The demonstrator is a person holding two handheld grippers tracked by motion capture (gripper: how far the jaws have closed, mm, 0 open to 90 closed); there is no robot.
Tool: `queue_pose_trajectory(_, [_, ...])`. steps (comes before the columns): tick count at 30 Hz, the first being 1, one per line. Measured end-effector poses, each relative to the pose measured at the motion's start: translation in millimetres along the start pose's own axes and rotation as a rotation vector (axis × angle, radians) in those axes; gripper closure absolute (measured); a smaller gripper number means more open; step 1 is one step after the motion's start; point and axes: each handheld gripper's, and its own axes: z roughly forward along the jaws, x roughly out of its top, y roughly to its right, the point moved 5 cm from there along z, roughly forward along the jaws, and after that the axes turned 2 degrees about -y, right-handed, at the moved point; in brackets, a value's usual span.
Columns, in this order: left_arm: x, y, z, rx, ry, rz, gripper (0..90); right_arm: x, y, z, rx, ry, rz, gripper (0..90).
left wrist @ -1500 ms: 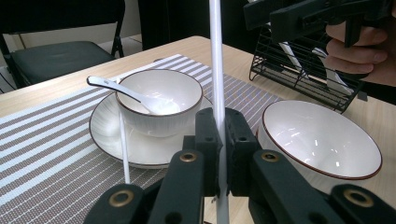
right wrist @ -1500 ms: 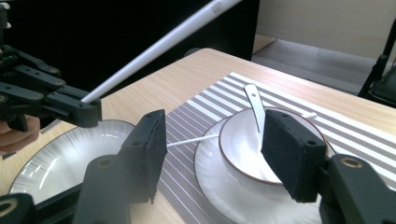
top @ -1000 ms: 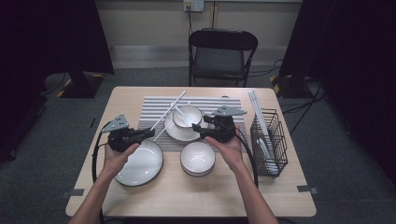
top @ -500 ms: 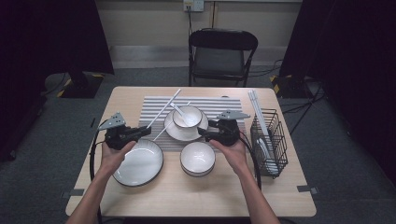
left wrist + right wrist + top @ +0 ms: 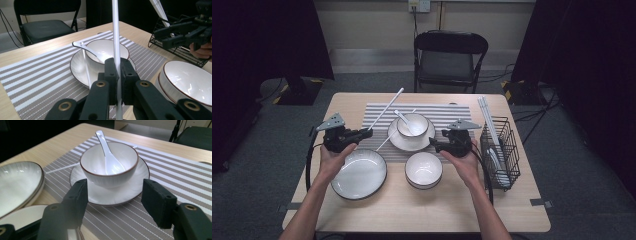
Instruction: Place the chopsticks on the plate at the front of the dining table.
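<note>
My left gripper (image 5: 363, 133) (image 5: 117, 72) is shut on a long white chopstick (image 5: 387, 107) (image 5: 115, 37), which slants up over the striped placemat (image 5: 452, 112). A second chopstick (image 5: 383, 144) (image 5: 86, 67) rests against the saucer (image 5: 404, 142) (image 5: 135, 190). On the saucer stands a small bowl (image 5: 419, 131) (image 5: 110, 167) with a white spoon (image 5: 404, 119) (image 5: 107, 152) in it. My right gripper (image 5: 434, 145) (image 5: 115, 197) hovers just right of the saucer and faces the bowl. Its jaws have just opened a little wider and stand open, nothing between them.
An empty bowl (image 5: 424, 170) (image 5: 187, 80) and a large white plate (image 5: 358, 173) (image 5: 17, 182) sit near the front edge. A black wire basket (image 5: 501, 150) with white chopsticks stands at the right. A black folding chair (image 5: 449, 55) is behind the table.
My right gripper has sunk a little and drifted toward the table's near right. The left gripper has kept its place, with the chopstick's far end tipped slightly.
</note>
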Motion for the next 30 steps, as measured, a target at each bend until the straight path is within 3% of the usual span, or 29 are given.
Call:
queue_pose_trajectory(2, [2.5, -2.3, -0.1, 0.005, 0.010, -0.004, 86.1, -4.1, 1.6, 1.9, -0.023, -0.014, -0.012, 38.1])
queue_pose_trajectory(6, [3.7, -7.7, 3.0, 0.006, 0.004, -0.016, 86.1, -10.6, 3.8, 5.4, -0.020, -0.010, -0.015, 36.2])
queue_pose_trajectory(10, [9.8, -10.3, 5.1, 0.004, 0.002, -0.001, 86.1, -15.7, 6.2, 8.0, -0.028, -0.027, -0.005, 34.2])
queue_pose_trajectory(20, [19.9, -17.2, 12.2, 0.003, 0.017, -0.010, 86.1, -31.9, 12.8, 16.5, -0.050, -0.089, 0.027, 28.8])
queue_pose_trajectory(24, [23.9, -22.4, 18.5, 0.008, -0.014, -0.002, 86.1, -36.2, 15.3, 17.4, -0.061, -0.107, 0.025, 27.5])
queue_pose_trajectory(30, [26.8, -32.5, 20.2, 0.013, -0.003, -0.022, 86.1, -41.1, 19.4, 17.8, -0.072, -0.129, 0.037, 24.5])
